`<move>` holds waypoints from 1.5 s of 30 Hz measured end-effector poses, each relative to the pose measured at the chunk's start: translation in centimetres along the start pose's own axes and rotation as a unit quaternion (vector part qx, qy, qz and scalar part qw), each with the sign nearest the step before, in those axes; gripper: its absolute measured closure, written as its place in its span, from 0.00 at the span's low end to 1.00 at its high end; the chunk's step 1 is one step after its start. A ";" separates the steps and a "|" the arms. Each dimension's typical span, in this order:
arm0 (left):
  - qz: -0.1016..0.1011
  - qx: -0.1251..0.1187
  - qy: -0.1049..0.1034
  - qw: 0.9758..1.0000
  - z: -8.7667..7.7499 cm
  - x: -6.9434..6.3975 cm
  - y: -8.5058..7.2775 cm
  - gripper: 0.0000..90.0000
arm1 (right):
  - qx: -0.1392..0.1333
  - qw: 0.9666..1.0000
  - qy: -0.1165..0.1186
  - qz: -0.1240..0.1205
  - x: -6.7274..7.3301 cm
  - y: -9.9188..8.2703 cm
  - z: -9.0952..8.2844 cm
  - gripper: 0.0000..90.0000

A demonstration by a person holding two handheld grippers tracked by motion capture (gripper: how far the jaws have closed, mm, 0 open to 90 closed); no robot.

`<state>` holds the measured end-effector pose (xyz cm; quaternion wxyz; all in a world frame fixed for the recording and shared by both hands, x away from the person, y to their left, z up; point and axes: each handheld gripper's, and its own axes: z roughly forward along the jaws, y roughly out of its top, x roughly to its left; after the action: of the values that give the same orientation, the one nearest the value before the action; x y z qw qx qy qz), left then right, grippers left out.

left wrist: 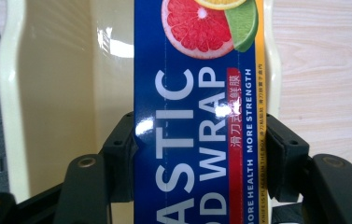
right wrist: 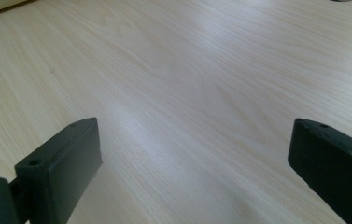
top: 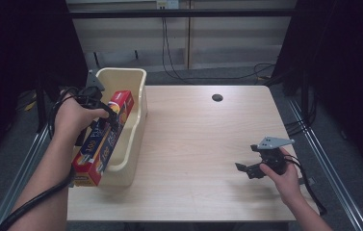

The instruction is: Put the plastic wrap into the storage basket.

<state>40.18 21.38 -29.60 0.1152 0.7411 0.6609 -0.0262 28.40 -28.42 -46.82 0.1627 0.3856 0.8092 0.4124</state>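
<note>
While left gripper (top: 103, 115) clamps plastic wrap box (top: 103, 138) mid-length, box slants over cream bin (top: 138, 126), near end past bin's front edge. Placement unfinished: lowering, release left, by my read. Right gripper (top: 247, 169) idle above desk (top: 198, 144), jaws wide, empty.

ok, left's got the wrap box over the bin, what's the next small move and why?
Probably lower the left gripper so the plastic wrap box settles into the cream bin, then open. Its jaws clamp the box's sides, and its near end sticks out past the bin's near wall. The right gripper sits open, apart on the table.
</note>
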 end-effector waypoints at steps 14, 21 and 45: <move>-0.002 0.017 0.004 1.000 2.0 0.2 0.4 0.45 | 0.001 1.000 -0.002 -0.001 0.0 0.0 0.0 0.03; -0.006 0.022 0.007 1.000 2.5 0.2 0.5 0.45 | 0.002 1.000 -0.002 -0.002 0.0 0.0 0.1 0.03; -0.002 0.051 0.010 0.999 5.1 -0.1 1.1 0.44 | 0.005 1.000 0.003 -0.003 0.0 0.0 0.1 0.03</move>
<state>41.85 20.14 -34.37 0.0712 0.7451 0.6610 -0.0528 28.43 -28.37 -46.91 0.1596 0.3829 0.8125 0.4095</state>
